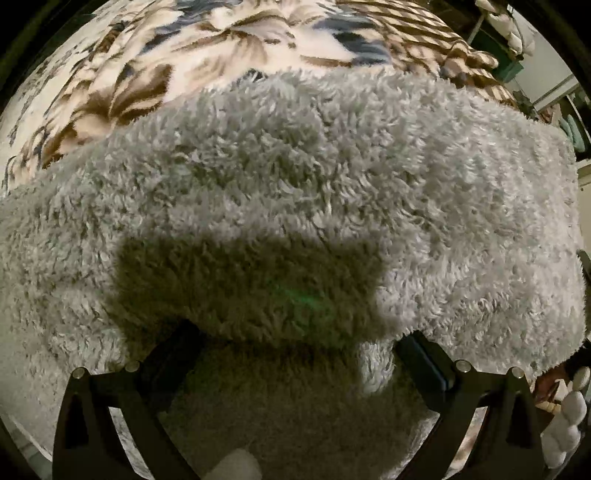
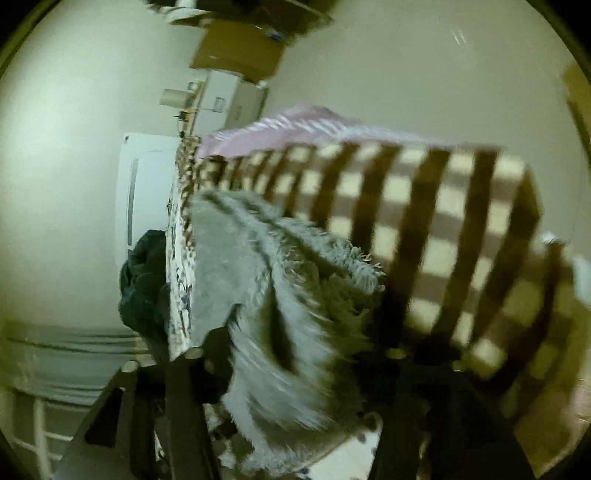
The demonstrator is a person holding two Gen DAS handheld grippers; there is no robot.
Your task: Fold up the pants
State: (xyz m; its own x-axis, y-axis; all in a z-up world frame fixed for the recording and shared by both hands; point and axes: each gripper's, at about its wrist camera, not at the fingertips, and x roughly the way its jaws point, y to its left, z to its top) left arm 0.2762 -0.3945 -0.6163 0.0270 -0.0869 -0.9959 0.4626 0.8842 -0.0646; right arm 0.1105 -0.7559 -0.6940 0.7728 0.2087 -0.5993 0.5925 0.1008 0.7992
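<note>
Left gripper pointing straight down, and the grey fluffy pants fill nearly the whole left wrist view. Shaggy pile, spread flat across a floral blanket w/ brown and blue-grey leaves on cream. A folded edge of the fleece bulges right btwn my left fingers; pads sit on either side of that bulge, but the tips are buried in pile, so can't tell if I'm pinching or just straddling it. My own shadow falls dark across the fabric just above the fingers. Upper right, the blanket switches to a brown-and-cream check, and past the pants' edge there's room clutter, too small to make out.

Over to the right gripper: view's blurry, tilted down at an angle. Jaws apart, roughly halfway, and a hanging bunch of the pants sits btwn them. Fleece drapes down through the gap, brushing the left finger, but I don't see the pads pressing on it. Right finger is mostly dark and smeared, hard to read. Behind the bunch, the checked blanket edge runs across, w/ a pink striped cloth on top of it farther back. A dark green garment is heaped at the left side of the bed, a white door or cabinet behind it, cardboard boxes up top against a plain wall
</note>
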